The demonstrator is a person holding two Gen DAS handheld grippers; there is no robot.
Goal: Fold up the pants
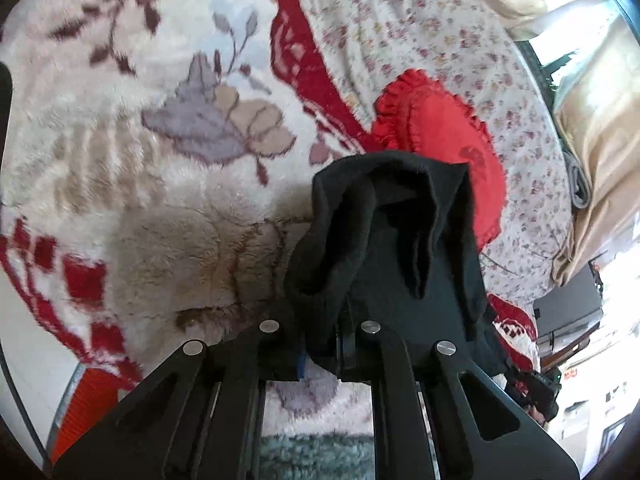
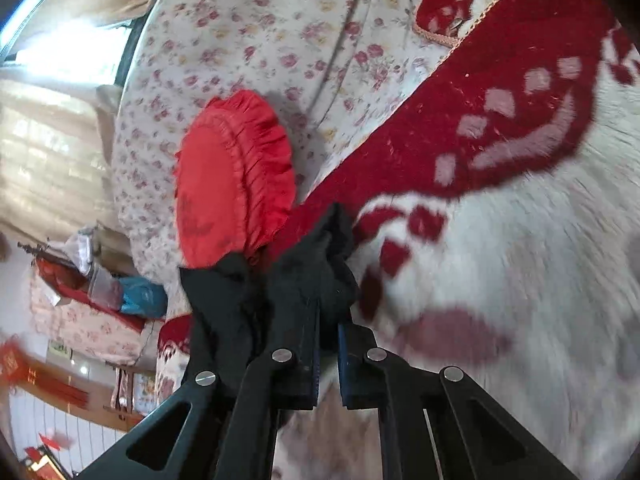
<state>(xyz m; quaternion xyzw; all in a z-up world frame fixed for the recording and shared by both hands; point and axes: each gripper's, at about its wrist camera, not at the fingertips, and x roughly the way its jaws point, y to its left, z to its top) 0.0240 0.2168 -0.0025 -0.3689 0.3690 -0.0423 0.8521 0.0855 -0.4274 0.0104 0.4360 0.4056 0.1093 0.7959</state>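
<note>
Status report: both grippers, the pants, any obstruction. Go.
Left gripper shut on black pants. Right gripper shut on them too, cloth bunched. Pants lifted over plush blanket. Red ruffled cushion right behind.

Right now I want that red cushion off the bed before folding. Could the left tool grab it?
Probably not yet. The left tool is shut on the black pants, which hang between it and the red cushion. It would have to let go first.
</note>
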